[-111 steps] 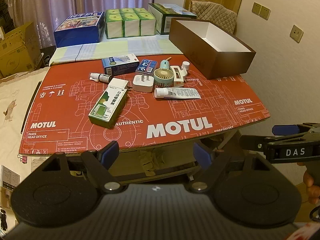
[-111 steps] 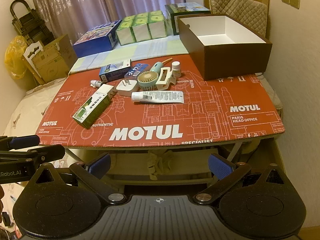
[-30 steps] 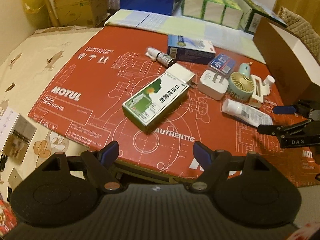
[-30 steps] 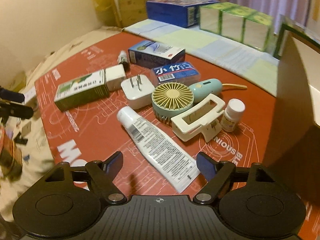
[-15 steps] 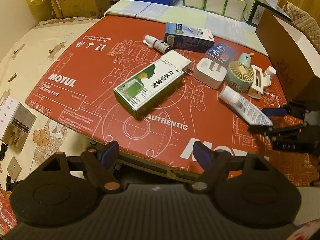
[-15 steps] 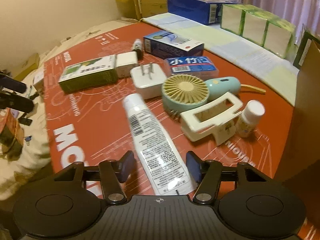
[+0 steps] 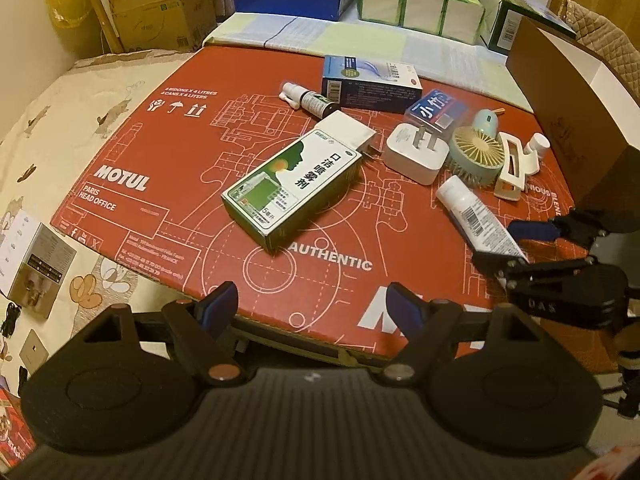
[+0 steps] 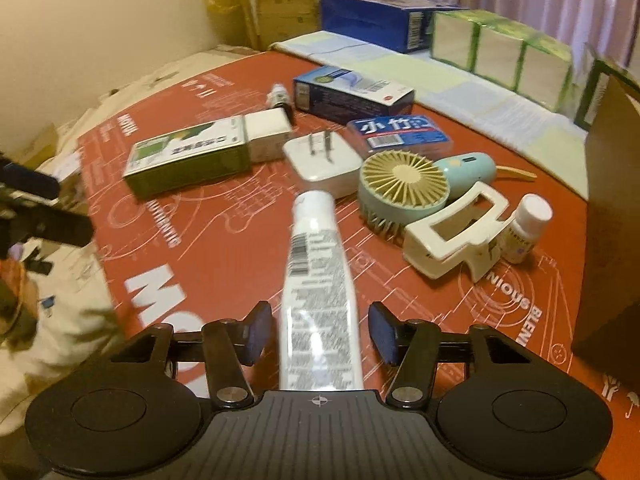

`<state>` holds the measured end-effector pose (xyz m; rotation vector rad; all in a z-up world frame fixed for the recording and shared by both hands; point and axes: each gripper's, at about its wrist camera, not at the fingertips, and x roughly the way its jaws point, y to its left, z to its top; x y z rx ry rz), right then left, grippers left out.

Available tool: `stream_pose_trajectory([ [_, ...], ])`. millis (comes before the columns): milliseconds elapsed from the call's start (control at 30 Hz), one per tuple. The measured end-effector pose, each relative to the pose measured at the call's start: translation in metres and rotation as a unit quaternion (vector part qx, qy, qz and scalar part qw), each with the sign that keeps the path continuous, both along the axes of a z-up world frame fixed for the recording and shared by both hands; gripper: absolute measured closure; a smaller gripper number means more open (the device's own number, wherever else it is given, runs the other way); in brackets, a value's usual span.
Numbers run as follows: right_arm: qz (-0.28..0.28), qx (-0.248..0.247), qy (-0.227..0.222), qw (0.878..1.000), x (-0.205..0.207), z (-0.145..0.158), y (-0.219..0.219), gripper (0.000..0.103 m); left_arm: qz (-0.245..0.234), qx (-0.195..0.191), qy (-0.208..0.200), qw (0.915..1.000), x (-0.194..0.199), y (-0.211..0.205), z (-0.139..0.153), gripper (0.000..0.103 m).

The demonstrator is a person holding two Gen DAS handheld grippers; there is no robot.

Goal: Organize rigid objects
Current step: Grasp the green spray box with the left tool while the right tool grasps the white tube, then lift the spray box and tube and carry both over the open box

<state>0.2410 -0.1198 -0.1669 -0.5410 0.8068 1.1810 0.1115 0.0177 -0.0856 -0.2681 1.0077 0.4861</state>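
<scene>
Right gripper (image 8: 318, 338): its blue pads are sitting partly apart, one on each side of the white tube's flat end, with a sliver of gap showing on both sides, so it is straddling the tube, not pinching it.
White tube (image 8: 316, 276): it is lying on the red printed mat (image 8: 224, 240), cap pointing away toward the white plug adapter (image 8: 322, 160), crimped tail reaching in under the gripper body; a black barcode and small grey print are running along its glossy skin (the near half is blurring in the right wrist view).
Tube seen from the left: the same tube (image 7: 476, 218) is lying slanted near the mat's right side, its tail sitting between the right gripper's fingers (image 7: 532, 230).
Left gripper (image 7: 308, 306): it is hanging wide open just beyond the mat's near edge, holding nothing.
Green-and-white carton (image 7: 294, 184): it is lying flat near the mat's centre, Chinese lettering facing up.
Small fan (image 8: 404, 188): a mint body with a beige grille is lying face up beside the adapter, with a cream hair claw (image 8: 456, 232) touching its side.
Small white bottle (image 8: 526, 228): it is standing upright just beside the claw.
Blue boxes: a long one (image 8: 352, 94) and a flatter pack (image 8: 400, 132) are lying behind the adapter.
Brown box (image 7: 576, 92): it is standing at the mat's right edge.
</scene>
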Motion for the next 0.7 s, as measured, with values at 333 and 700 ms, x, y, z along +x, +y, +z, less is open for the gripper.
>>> stream_pose_trajectory([
  [333, -0.036, 0.007, -0.013, 0.999, -0.010, -0.001, 0.012, 0.062, -0.058, 0.007, 0.000, 0.9983, 0.007, 0.025, -0.003, 0.024],
  [700, -0.117, -0.020, -0.003, 0.993, -0.027, 0.003, 0.026, 0.065, -0.207, 0.031, 0.000, 0.9778, 0.044, 0.075, -0.012, 0.025],
])
